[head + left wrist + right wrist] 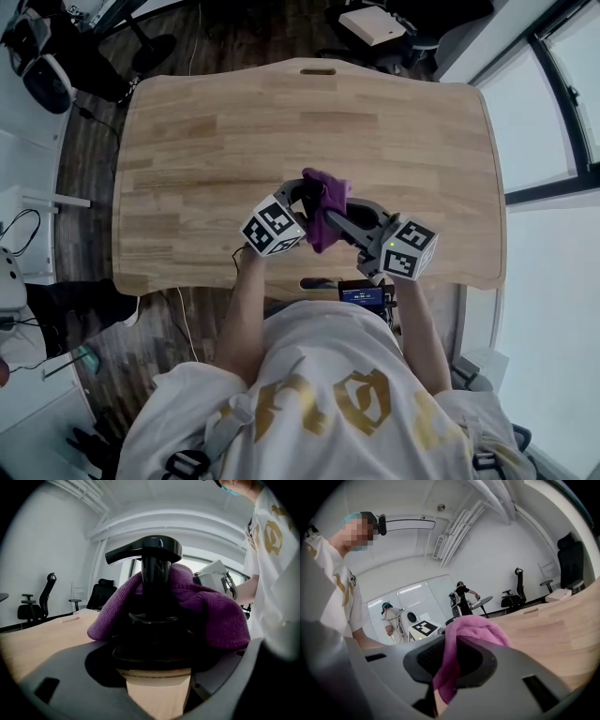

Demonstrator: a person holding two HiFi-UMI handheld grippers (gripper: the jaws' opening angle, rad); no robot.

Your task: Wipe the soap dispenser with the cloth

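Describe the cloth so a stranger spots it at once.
Look over the near edge of the light wooden table. There the fuzzy purple cloth, pinched in the right gripper, drapes over the black pump soap dispenser that the left gripper holds. Nothing else there is purple.

Your head view is bright and even. Daylight comes in from the windows (553, 112) on the right, which are blown out to white. Shadows on the table (216, 141) are soft.

Your left gripper view is backlit. The soap dispenser (150, 573) reads as a near-black silhouette with its surface detail lost, while the cloth (211, 611) keeps its purple. The closest foreground is out of focus.

In your right gripper view the cloth washes out to pink, and the near foreground is soft again.

Both gripper views show heavy fisheye bending and dark vignetted corners.
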